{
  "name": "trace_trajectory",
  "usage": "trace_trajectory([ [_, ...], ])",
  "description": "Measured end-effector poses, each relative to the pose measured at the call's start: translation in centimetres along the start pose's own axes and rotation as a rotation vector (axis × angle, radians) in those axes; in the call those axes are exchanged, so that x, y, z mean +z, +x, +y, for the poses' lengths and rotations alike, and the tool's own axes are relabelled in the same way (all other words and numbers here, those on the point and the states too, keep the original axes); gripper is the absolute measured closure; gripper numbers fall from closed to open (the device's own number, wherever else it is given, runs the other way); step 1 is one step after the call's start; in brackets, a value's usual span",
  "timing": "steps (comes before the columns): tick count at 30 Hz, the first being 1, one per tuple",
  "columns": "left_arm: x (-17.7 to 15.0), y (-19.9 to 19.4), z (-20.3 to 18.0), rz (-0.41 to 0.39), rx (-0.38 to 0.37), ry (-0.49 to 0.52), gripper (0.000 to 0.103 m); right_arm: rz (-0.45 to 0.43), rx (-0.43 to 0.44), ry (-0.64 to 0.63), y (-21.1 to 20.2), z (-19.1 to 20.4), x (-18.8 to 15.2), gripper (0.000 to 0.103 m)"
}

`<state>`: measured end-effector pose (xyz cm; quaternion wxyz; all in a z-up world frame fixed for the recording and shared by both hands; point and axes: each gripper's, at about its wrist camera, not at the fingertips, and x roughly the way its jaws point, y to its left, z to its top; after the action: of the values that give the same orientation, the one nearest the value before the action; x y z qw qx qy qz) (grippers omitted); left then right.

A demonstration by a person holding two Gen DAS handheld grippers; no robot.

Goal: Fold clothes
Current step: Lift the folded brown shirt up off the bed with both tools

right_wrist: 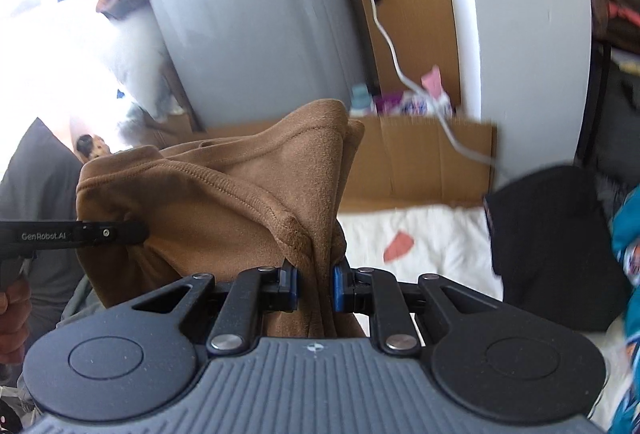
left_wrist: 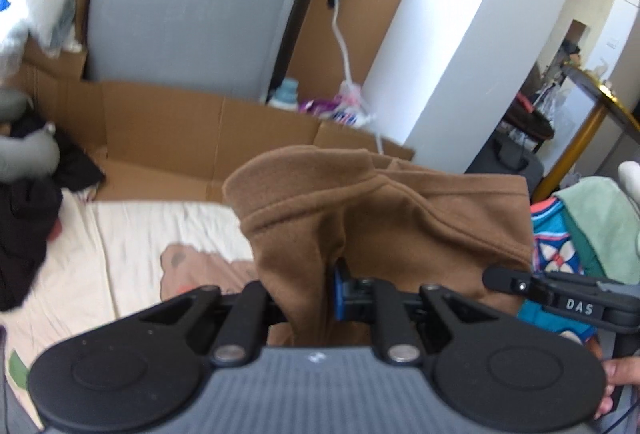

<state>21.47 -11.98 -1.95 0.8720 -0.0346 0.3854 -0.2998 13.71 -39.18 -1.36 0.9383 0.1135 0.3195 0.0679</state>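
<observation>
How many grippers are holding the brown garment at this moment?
2. The left gripper has its jaws shut on one part of the brown garment, and the right gripper pinches another part. Each one also shows at the edge of the other camera's view.

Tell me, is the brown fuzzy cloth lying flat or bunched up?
Bunched up. The brown fleece garment hangs in thick folds, pinched by the right hand-held gripper and left hand-held gripper, lifted above the bed.
</observation>
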Motion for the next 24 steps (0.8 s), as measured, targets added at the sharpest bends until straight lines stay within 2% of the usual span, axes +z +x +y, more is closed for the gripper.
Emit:
trace_trajectory([
  [9, 5.5, -4.6, -4.4, -0.105, -0.030, 0.075, 0.089, -0.135, -0.010, -0.013, -6.5, -0.2, 5.8, 0.087],
  [17, 11.0, -7.4, -8.8, -0.179, -0.080, 0.084, 0.089, -0.244, -0.024, -0.012, -11.9, -1.0, 11.0, 0.087],
  [24, 12.3, -7.3, -12.7, -0.214, -0.094, 0.116, 0.089, -0.279, -0.052, -0.013, -15.2, -2.6, 11.9, 0.087],
])
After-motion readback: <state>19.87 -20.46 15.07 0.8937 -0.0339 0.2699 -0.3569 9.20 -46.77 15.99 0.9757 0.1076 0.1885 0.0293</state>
